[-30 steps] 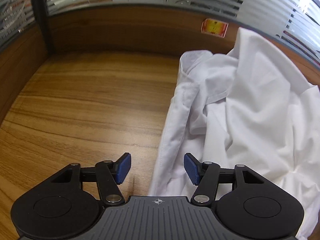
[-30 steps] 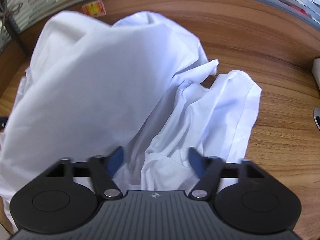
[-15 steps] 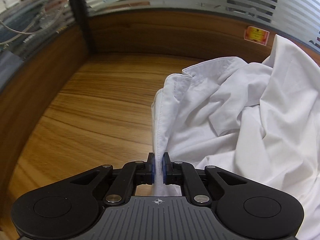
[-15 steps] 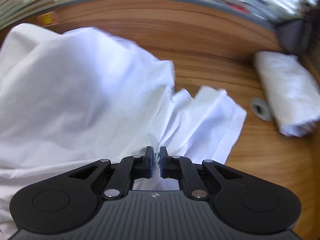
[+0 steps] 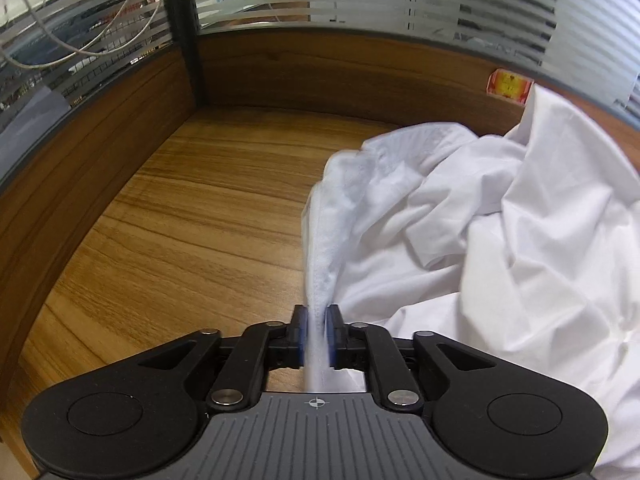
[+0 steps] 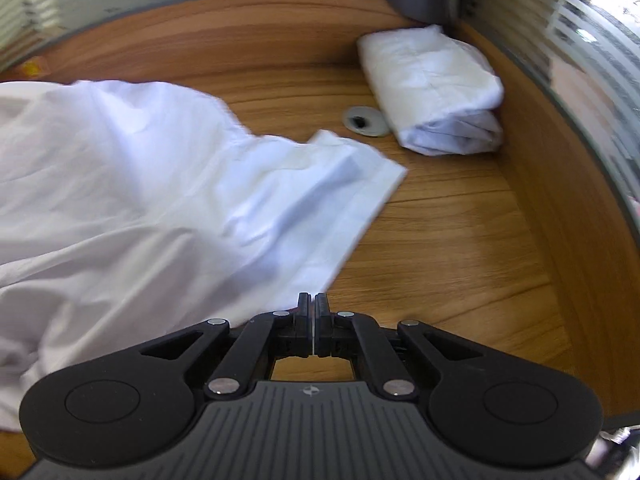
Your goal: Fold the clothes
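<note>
A crumpled white shirt lies on the wooden desk. My left gripper has a bunched strip of the shirt's edge between its blue pads. Its jaws are opening a little, but the pads still press on the cloth, which runs taut up from them. In the right wrist view the shirt spreads out to the left. My right gripper is shut at the shirt's lower right corner, with a thin white sliver of fabric showing between its pads.
A folded white garment lies at the desk's far right corner beside a grey cable grommet. Wooden partitions with striped glass enclose the desk. A red sticker is on the back panel. Bare wood lies right of the shirt.
Both grippers closed on the shirt's edge. The right one then swung to the right and spread the cloth out. The left one lifted and pulled its strip taut.
</note>
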A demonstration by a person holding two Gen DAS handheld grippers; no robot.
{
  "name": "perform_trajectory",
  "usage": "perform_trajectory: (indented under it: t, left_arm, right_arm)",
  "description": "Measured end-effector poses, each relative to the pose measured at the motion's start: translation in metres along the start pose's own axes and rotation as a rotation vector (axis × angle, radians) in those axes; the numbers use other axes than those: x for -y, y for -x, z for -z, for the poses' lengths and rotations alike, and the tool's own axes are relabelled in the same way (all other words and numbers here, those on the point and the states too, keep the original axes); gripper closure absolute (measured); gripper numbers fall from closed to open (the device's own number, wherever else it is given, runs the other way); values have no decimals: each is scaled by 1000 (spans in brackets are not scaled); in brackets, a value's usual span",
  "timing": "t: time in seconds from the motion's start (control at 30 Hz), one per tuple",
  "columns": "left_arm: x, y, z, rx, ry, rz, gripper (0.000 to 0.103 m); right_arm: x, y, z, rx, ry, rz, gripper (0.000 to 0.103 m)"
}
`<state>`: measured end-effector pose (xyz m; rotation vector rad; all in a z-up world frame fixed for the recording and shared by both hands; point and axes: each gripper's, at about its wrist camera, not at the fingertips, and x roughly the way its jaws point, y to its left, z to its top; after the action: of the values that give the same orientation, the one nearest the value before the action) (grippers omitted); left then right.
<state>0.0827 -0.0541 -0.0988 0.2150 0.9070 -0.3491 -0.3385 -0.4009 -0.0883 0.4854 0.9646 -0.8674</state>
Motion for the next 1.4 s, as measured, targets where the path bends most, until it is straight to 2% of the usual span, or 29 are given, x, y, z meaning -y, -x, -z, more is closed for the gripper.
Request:
perform_trajectory:
  t: [0.07,0.13,0.17,0.33,0.4,0.43,0.6,0.7,0.83,0.93,0.97,1.0,1.03,1.07,1.1,1.13,1.2,1.23,1.27,1.33,1.4]
  left_arm:
    - [-1,9,2,14,5,13,59]
    - [-3,19,5,32,-4,21,52]
    - [-3,23,9,33,-9,31,50]
    - [-2,51,41,28,-51,99,46]
    - [0,62,58,23,-76,123,42]
    - [3,67,67,17,-89,135,41]
    - [16,87,111,-17,-147,188,40]
    - [26,92,134,-49,-154,222,39]
    - [47,93,153,-60,-198,252,34]
    - [68,88,158,-53,-271,263,33]
    - [75,84,159,-53,-297,262,32]
    - [81,78,158,-59,-319,255,32]
    - [87,73,158,-66,-340,247,32]
    - [92,67,157,-74,-353,239,32]
    - [96,61,155,-81,-359,230,32]
    - [98,56,154,-84,-357,224,33]
    - [100,50,150,-80,-346,223,49]
    - [99,49,148,-72,-336,228,75]
    - [97,49,145,-74,-318,232,84]
    - [88,54,140,-58,-269,232,90]
    - [81,61,136,-35,-255,206,92]
  right_arm:
    - [-14,6,1,16,33,-58,97]
    - [-31,9,-2,36,86,-120,87]
    - [-40,10,-4,47,117,-150,78]
    - [-83,15,-11,86,329,-257,68]
    - [-98,15,-14,90,410,-306,56]
    - [-105,15,-14,94,451,-325,54]
    - [-137,14,-9,116,656,-398,32]
    - [-152,10,-4,131,779,-400,28]
    - [-164,-2,0,123,898,-388,28]
    - [-172,-12,2,111,976,-378,30]
    - [-173,-13,2,99,982,-384,38]
    - [-173,-14,2,84,979,-389,54]
    - [-173,-15,2,70,976,-394,64]
    - [-173,-16,2,56,973,-398,80]
    - [-171,-13,2,60,960,-399,89]
    - [-168,-9,2,65,947,-400,91]
    - [-164,-3,3,74,920,-403,100]
    - [-158,3,1,83,892,-397,100]
    - [-152,8,0,92,864,-392,101]
    - [-141,19,-4,106,805,-386,102]
    - [-130,30,-3,96,751,-405,102]
